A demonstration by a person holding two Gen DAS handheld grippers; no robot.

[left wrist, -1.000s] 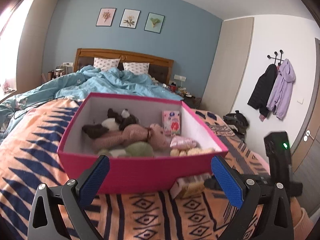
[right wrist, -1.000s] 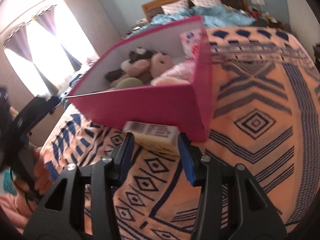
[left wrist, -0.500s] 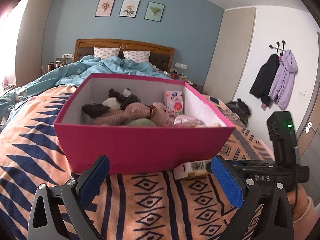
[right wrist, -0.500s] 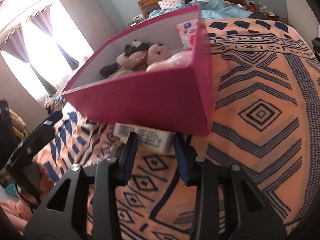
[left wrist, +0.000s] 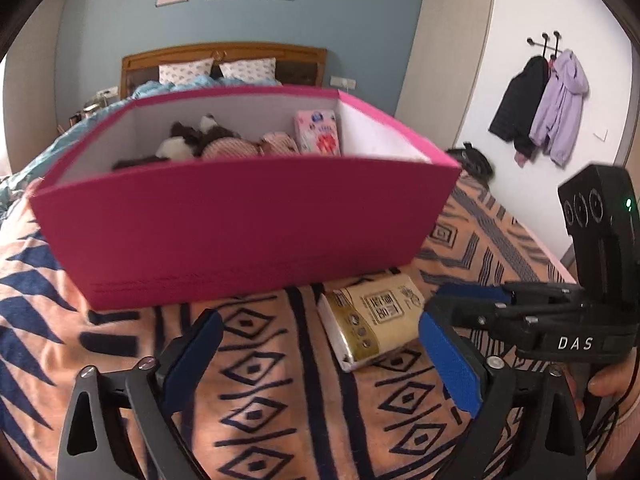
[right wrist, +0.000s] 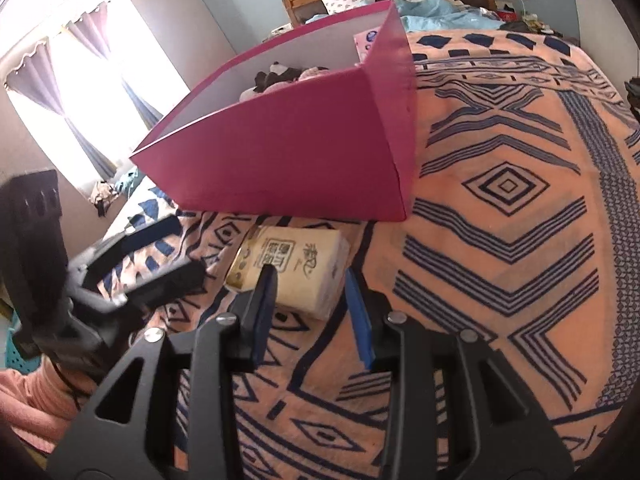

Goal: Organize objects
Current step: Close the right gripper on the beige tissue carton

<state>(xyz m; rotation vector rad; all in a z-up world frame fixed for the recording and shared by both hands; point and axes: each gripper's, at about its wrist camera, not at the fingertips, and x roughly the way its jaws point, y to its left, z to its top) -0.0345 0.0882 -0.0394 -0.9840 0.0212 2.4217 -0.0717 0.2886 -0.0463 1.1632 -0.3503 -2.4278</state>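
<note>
A beige tissue pack point(left wrist: 372, 320) point(right wrist: 296, 268) lies on the orange patterned blanket, just in front of the right corner of the pink box point(left wrist: 240, 236) point(right wrist: 304, 152). My right gripper point(right wrist: 310, 276) point(left wrist: 436, 300) comes in from the right, its blue pads narrowed and shut on the pack's near corner. My left gripper point(left wrist: 320, 322) point(right wrist: 188, 246) stands wide in front of the box. Its jaws are closing with only blanket between them and the pack just ahead. Inside the box are plush toys point(left wrist: 200, 140) and a pink packet point(left wrist: 318, 136).
The box sits on a bed with a blue duvet point(right wrist: 448, 18), pillows and a wooden headboard point(left wrist: 224, 56) behind. Coats point(left wrist: 540, 108) hang on the right wall. A bright curtained window point(right wrist: 80, 92) is on the left. A hand point(left wrist: 608, 380) holds the right gripper's handle.
The left wrist view has sunk and come closer to the box's front wall, and the left jaws have narrowed slightly. The right jaws have narrowed onto the tissue pack, which now lies a little out from the box.
</note>
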